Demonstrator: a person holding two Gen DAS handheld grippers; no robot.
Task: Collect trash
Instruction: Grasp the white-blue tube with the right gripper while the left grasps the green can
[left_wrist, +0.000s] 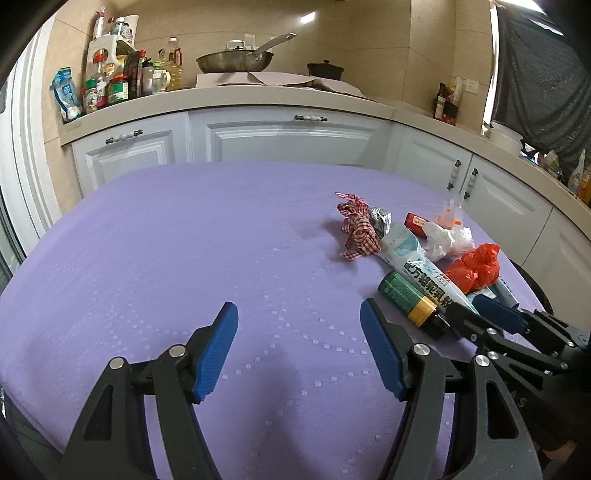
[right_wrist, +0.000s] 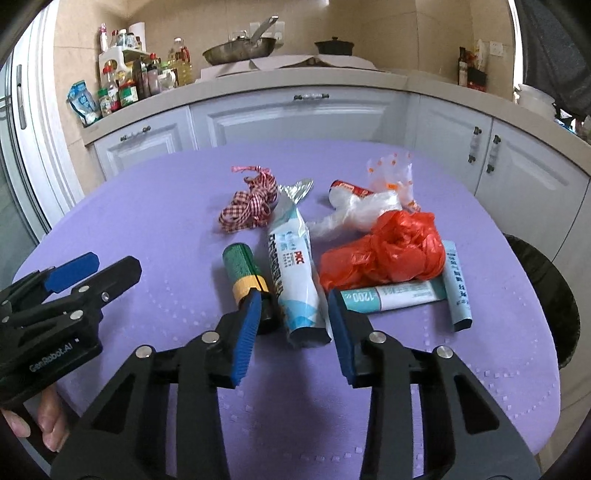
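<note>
Trash lies on the purple tablecloth (right_wrist: 147, 221): a red checked ribbon (right_wrist: 249, 205), a white and blue packet (right_wrist: 293, 273), a green and yellow cylinder (right_wrist: 245, 275), a red plastic bag (right_wrist: 388, 251), clear plastic (right_wrist: 354, 210), two teal boxes (right_wrist: 399, 295) and a small red item (right_wrist: 349, 186). My right gripper (right_wrist: 291, 332) is open, its pads either side of the packet's near end. My left gripper (left_wrist: 299, 339) is open and empty over bare cloth, left of the pile; the packet (left_wrist: 417, 266) and the cylinder (left_wrist: 406, 297) show there too.
White cabinets (left_wrist: 280, 136) and a counter with bottles (left_wrist: 110, 81) and a pan (left_wrist: 236, 61) stand behind the table. A dark round bin (right_wrist: 546, 295) sits beyond the table's right edge. The right gripper (left_wrist: 491, 314) shows in the left wrist view.
</note>
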